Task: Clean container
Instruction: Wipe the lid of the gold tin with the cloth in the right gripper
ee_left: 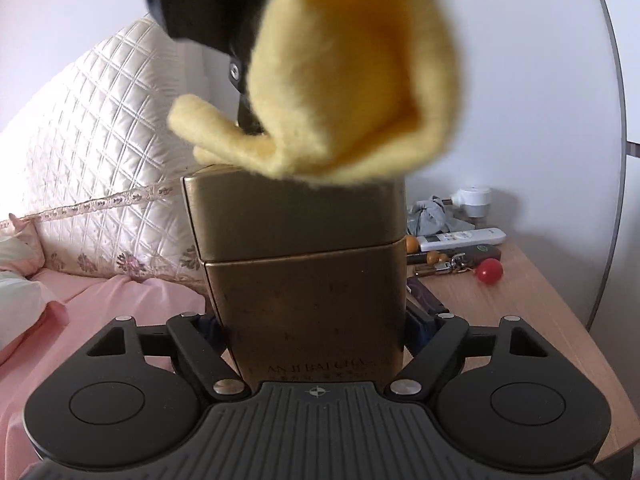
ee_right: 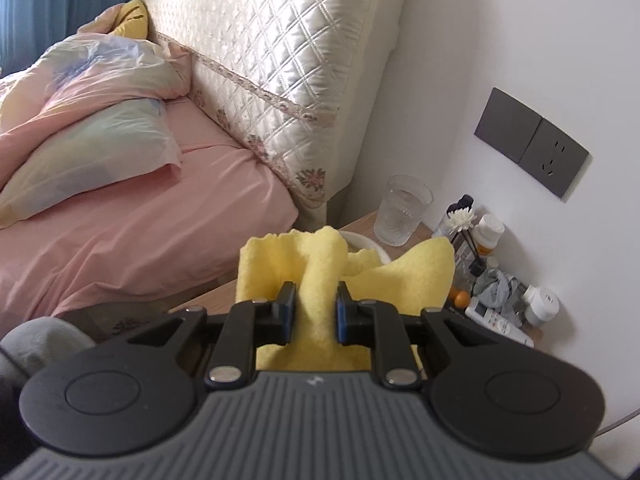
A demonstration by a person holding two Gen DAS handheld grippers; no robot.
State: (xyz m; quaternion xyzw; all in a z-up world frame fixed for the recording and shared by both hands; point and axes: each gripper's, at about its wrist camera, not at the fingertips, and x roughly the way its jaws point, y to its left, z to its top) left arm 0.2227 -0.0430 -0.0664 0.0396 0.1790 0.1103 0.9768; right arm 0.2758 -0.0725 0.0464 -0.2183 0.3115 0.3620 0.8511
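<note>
A gold rectangular tin container point(ee_left: 304, 264) with a lid stands upright between the jaws of my left gripper point(ee_left: 312, 332), which is shut on its lower body. A yellow cloth point(ee_left: 344, 80) hangs over the tin's lid, touching its top, held from above by the other black gripper. In the right wrist view my right gripper point(ee_right: 316, 312) is shut on the bunched yellow cloth point(ee_right: 320, 272), which hides what lies under it.
A wooden bedside table point(ee_left: 500, 304) holds a white remote point(ee_left: 460, 238), a red ball point(ee_left: 490, 271), keys, a glass point(ee_right: 402, 210), small bottles and a plug adapter point(ee_right: 542, 306). A bed with pink sheets point(ee_right: 140, 220) and a quilted headboard point(ee_right: 272, 40) lies to the left.
</note>
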